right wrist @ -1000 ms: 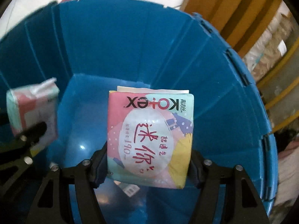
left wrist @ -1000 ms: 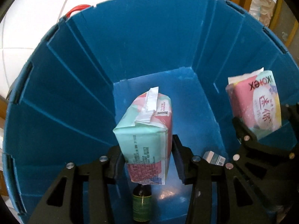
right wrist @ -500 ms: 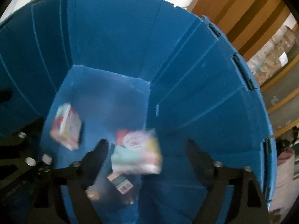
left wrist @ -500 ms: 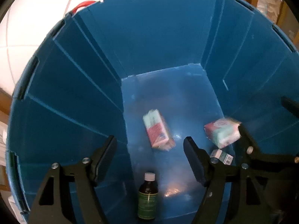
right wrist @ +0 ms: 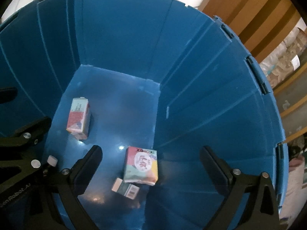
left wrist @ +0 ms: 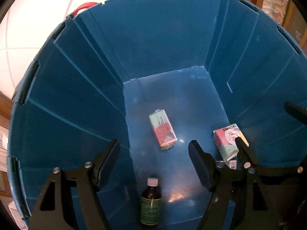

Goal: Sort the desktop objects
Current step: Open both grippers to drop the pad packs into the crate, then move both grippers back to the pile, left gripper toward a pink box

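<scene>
Below both sets of fingers you have the blue bin [left wrist: 80,115], deep and steep-walled, and everything you are sorting lies on its floor. Your left gripper [left wrist: 154,149] hangs over it with its fingers apart and nothing between them. The right gripper [right wrist: 150,157] is opening, its fingers spread wide, and no pad touches anything.

The step in hand looks like the release, and both packs appear to be down. To finish it well, lift each gripper straight up so the fingers clear the rim, and keep the two sets apart, since they sit close beside each other here.

Count two soft packs. The teal and red pack [left wrist: 163,129] lies flat just ahead of your left fingers, between their tips. The pink Kotex pack [right wrist: 141,165] lies under the gap of your right fingers, nearer the left one.

One dark bottle [left wrist: 150,204] with a white cap lies below and behind your left fingertips, at the near wall.

One small box [right wrist: 125,188] with a barcode lies touching the near edge of the Kotex pack.
</scene>
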Available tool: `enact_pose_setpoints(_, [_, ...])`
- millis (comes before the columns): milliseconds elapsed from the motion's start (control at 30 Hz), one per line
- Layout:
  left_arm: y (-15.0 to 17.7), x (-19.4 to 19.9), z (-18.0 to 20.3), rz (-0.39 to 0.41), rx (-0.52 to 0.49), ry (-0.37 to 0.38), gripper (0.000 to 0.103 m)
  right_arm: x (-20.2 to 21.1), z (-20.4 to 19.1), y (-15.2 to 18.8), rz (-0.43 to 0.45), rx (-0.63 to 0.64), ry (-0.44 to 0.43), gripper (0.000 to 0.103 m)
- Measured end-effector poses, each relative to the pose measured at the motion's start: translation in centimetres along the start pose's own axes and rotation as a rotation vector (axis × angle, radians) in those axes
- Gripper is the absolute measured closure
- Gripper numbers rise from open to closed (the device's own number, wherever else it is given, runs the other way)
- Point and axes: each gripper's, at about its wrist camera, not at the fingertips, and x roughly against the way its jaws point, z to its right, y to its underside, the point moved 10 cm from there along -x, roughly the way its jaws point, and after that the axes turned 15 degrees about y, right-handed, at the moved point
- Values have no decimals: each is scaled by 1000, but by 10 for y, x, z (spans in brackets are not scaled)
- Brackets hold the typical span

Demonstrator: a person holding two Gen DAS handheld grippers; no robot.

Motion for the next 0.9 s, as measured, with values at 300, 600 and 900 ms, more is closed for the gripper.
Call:
enact_pose_setpoints(300, [3, 40, -1, 82, 22, 36, 30, 19, 6, 1, 5, -33, -46, 0])
enact_pose_setpoints(600, [12, 132, -2, 289, -31, -34, 28, 96, 39, 13, 124, -108, -104, 0])
enact_pose_setpoints(900, [73, 225, -13, 520, -16, -51, 24, 183, 40, 33, 339, -146, -118, 0])
